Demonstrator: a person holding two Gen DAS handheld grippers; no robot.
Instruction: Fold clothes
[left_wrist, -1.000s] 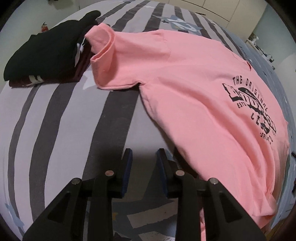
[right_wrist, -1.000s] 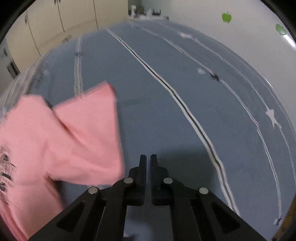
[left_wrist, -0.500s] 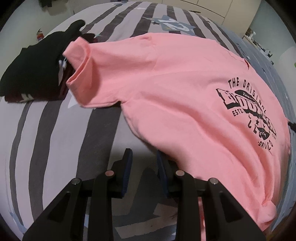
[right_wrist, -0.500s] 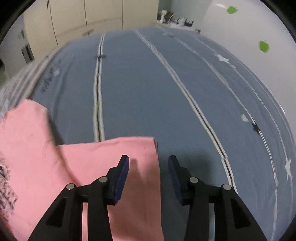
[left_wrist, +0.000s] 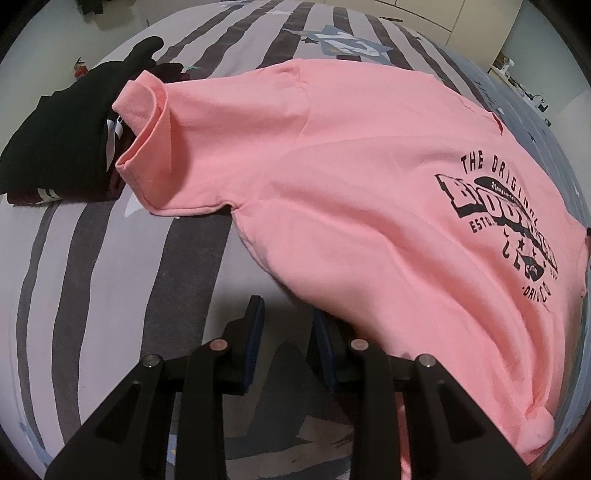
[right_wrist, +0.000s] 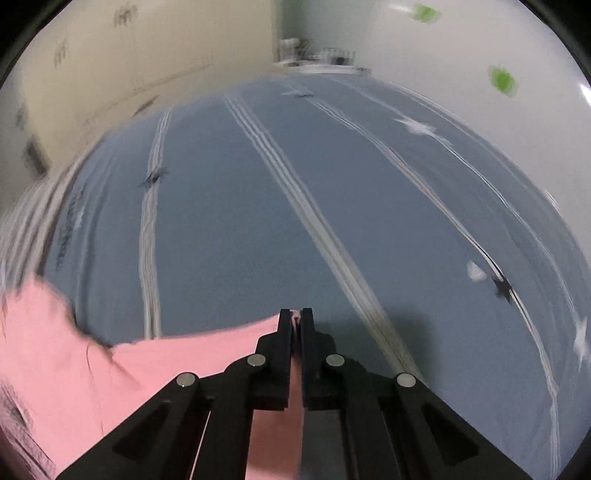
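Note:
A pink T-shirt (left_wrist: 369, 192) with a black print lies spread on the striped bed, one sleeve (left_wrist: 155, 147) pointing toward the far left. My left gripper (left_wrist: 286, 317) is open and empty, low over the bedcover just beside the shirt's near side edge. In the right wrist view my right gripper (right_wrist: 295, 317) is shut on the edge of the other pink sleeve (right_wrist: 184, 354), with pink cloth showing between the fingers. The rest of the shirt (right_wrist: 37, 362) trails to the left there.
A pile of dark folded clothes (left_wrist: 62, 136) lies at the far left, touching the pink sleeve. The bedcover is grey striped (left_wrist: 92, 277) on the left side and blue with white lines (right_wrist: 295, 221) on the right. Cupboards and a wall stand beyond the bed.
My right gripper went from shut to open over the sleeve, then closed on the sleeve's edge. The left gripper stayed open and shifted closer to the shirt's side.

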